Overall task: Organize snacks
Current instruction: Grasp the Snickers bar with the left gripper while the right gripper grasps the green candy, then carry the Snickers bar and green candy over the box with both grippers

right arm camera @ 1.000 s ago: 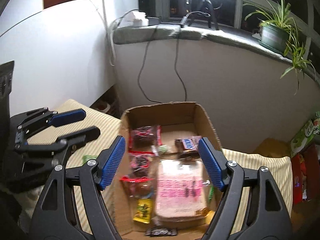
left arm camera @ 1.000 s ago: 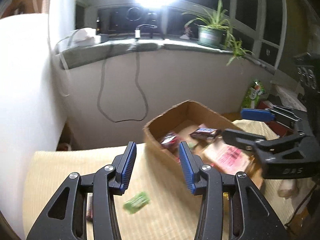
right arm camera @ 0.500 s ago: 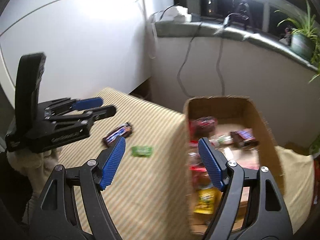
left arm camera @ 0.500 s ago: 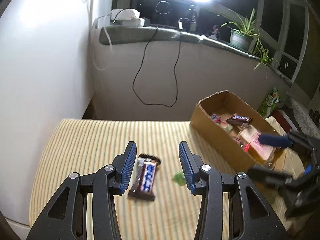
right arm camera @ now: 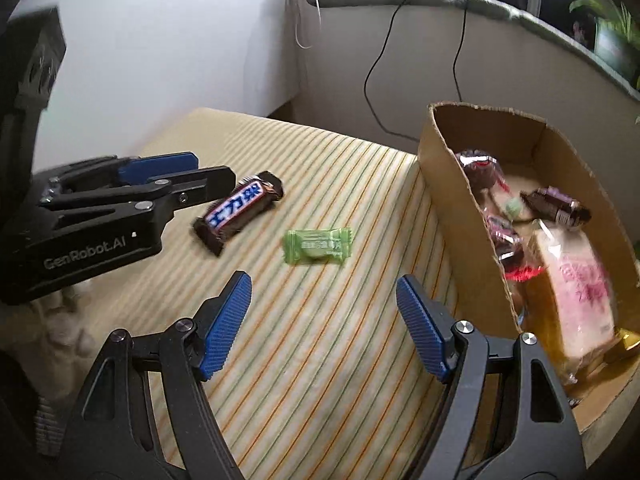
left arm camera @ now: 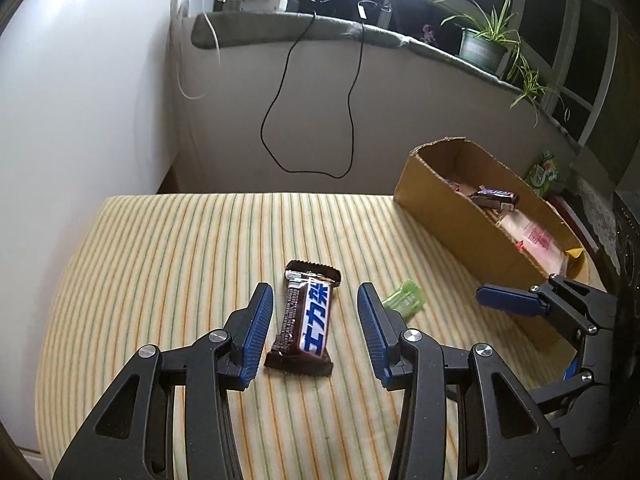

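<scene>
A brown and blue chocolate bar (left arm camera: 306,318) lies on the striped cloth, between the open fingers of my left gripper (left arm camera: 315,330); the fingers do not touch it. It also shows in the right wrist view (right arm camera: 239,208). A small green candy (right arm camera: 318,246) lies to its right, ahead of my open, empty right gripper (right arm camera: 323,322); in the left wrist view the green candy (left arm camera: 404,302) is partly hidden by my finger. The cardboard box (right arm camera: 448,200) at the right holds several snacks.
The striped table cloth (left arm camera: 180,260) ends at a white wall on the left and a low wall with a hanging black cable (left arm camera: 280,120) behind. A window ledge with a potted plant (left arm camera: 482,46) runs above. The box (left arm camera: 452,216) stands at the table's right side.
Both grippers have swung left, away from the box, toward the loose snacks. The left gripper has come down around the chocolate bar; the right now faces the green candy.
</scene>
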{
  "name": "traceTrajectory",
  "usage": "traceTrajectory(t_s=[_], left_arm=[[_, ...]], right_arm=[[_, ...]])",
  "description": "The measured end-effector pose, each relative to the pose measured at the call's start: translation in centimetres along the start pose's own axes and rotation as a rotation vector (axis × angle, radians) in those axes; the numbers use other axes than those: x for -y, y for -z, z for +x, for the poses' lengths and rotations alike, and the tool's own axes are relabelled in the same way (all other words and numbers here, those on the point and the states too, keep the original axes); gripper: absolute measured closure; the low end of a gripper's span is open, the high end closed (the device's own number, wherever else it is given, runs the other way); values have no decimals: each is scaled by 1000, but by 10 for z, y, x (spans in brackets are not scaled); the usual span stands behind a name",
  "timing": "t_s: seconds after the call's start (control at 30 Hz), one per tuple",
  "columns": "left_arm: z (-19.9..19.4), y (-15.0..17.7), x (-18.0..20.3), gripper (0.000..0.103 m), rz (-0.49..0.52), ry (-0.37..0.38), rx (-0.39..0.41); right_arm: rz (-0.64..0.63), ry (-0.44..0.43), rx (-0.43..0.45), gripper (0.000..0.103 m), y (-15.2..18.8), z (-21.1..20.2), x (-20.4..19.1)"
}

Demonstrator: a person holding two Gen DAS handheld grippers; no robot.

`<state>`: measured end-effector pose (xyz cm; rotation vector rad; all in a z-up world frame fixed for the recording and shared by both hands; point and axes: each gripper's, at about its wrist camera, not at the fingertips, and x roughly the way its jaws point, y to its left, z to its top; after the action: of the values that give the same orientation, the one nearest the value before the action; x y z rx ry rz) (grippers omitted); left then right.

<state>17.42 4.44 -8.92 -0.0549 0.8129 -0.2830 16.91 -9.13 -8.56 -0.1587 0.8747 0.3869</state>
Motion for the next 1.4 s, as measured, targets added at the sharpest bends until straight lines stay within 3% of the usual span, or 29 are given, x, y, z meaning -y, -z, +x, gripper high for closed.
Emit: traceTrajectory(t_s=[0.1, 0.17, 0.57, 0.63, 0.7, 1.03, 1.3, 1.4], left_arm=[[7, -1, -2, 60, 6, 5, -10], [11, 0, -2, 60, 15, 3, -19], [34, 2, -4, 61, 58, -25, -77], [38, 3, -6, 68, 52, -24, -89], [39, 5, -7, 76, 49, -26, -92], [39, 5, -5, 76, 53, -31, -85], [28, 8, -11, 76, 31, -45, -71], [21, 9, -10, 76, 28, -48, -60]], right_arm=[[-1, -8, -16, 26, -3, 8, -3], [-1, -1, -24, 32, -6, 15, -5], [9, 26, -54, 36, -23, 51, -6], [1, 26, -50, 36, -24, 52, -8], [-8, 20, -47, 41, -24, 53, -10], [-45, -3, -38, 76, -26, 51, -20], [-30, -15, -31, 82, -24, 49, -17], [-13, -26, -26, 90, -24, 48, -14]])
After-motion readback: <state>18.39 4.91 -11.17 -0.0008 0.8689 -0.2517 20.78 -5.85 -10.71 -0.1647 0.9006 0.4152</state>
